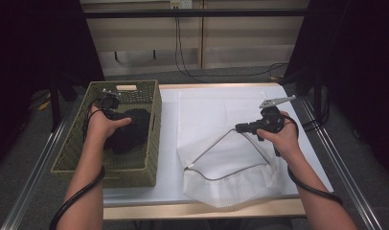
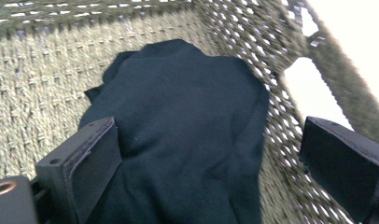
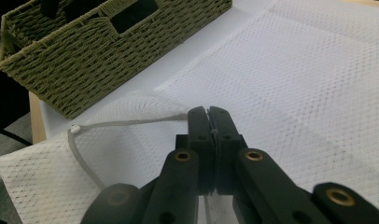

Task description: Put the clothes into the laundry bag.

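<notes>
A black cloth (image 1: 132,129) lies bunched inside the olive woven basket (image 1: 154,124) at the table's left. My left gripper (image 1: 120,116) reaches down into the basket. In the left gripper view it (image 2: 211,172) stands open, its jaws wide apart on either side of the cloth (image 2: 187,130), with the basket wall (image 2: 38,93) behind. A white mesh bag (image 1: 231,163) lies at the front right. My right gripper (image 1: 238,128) is shut on the bag's corded rim and lifts it, so the mouth gapes toward the basket. In the right gripper view the jaws (image 3: 208,114) pinch that rim (image 3: 131,122).
A white mesh sheet (image 1: 216,103) covers the table top behind the bag. The basket (image 3: 94,56) sits at the table's left edge, overhanging it slightly. Black curtains flank the table, and cables run across the floor beyond the far edge.
</notes>
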The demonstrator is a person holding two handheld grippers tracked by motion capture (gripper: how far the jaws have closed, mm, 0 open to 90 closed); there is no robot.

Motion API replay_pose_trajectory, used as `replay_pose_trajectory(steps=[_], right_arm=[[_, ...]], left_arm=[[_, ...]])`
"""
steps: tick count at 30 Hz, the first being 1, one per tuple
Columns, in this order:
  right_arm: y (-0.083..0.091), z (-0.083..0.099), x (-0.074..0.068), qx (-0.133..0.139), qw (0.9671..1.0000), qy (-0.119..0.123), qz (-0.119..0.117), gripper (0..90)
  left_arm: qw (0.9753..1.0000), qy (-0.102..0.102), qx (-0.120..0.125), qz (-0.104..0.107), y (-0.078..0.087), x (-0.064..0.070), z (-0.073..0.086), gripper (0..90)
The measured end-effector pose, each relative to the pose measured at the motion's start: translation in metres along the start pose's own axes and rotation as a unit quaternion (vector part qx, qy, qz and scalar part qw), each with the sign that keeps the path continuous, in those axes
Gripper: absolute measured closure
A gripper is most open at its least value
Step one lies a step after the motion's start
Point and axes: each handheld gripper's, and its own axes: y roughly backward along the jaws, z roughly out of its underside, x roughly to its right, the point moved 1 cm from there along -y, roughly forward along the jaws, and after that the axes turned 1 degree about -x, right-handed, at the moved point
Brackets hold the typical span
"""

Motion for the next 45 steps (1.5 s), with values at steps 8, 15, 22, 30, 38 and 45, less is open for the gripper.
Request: replay_pose_trajectory(steps=[8, 15, 22, 30, 38, 45], right_arm=[[0.001, -0.001, 0.000, 0.000, 1.0000, 0.001, 0.001, 89.3], [-0.001, 0.001, 0.002, -0.001, 1.0000, 0.000, -0.001, 89.3], [-0.001, 0.001, 0.002, 0.000, 1.0000, 0.000, -0.001, 89.3], [-0.001, 0.000, 0.002, 0.002, 1.0000, -0.003, -0.006, 89.3], [0.000, 0.000, 0.000, 0.004, 1.0000, -0.003, -0.006, 89.3], [0.000, 0.000, 0.001, 0.005, 1.0000, -0.003, -0.006, 89.3]], left_arm=[[1.0000, 0.006, 0.000, -0.002, -0.010, -0.016, 0.004, 5.7], [0.9997, 0.020, -0.009, -0.011, -0.020, -0.022, 0.011, 6.9], [0.9993, 0.025, -0.026, 0.007, -0.035, -0.026, 0.022, 9.6], [0.9986, 0.022, -0.042, 0.023, -0.034, -0.021, 0.029, 31.4], [0.9965, 0.040, -0.068, 0.028, -0.024, -0.010, 0.034, 44.0], [0.9988, 0.026, -0.040, -0.005, -0.024, -0.018, 0.028, 11.3]])
